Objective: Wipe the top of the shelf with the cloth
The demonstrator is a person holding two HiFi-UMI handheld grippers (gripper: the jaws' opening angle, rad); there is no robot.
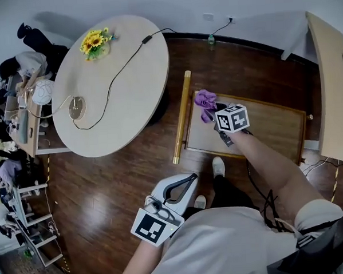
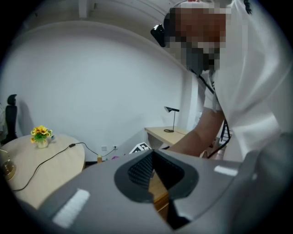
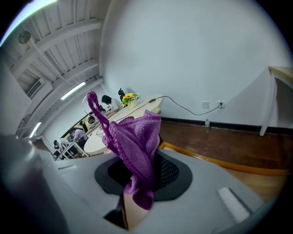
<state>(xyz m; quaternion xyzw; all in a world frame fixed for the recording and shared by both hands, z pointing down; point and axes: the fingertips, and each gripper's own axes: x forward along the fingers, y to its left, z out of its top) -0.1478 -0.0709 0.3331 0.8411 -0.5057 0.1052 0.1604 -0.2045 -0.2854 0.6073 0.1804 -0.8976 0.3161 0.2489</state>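
Dark wood floor, flat tan shelf top (image 1: 274,128). The right gripper (image 1: 217,111) pinches a knitted purple cloth (image 1: 205,101) that's bunched and standing lengthwise out of the jaws. The left gripper (image 1: 187,179) is closed on nothing.

Left of the right tongs (image 1: 215,110): round table (image 1: 129,101) with sunflowers (image 1: 95,41) and black cable (image 1: 122,64). Beyond them, small bottle (image 1: 212,40) on the floor. Ahead of the left tongs (image 2: 153,176), desk lamp (image 2: 172,119).
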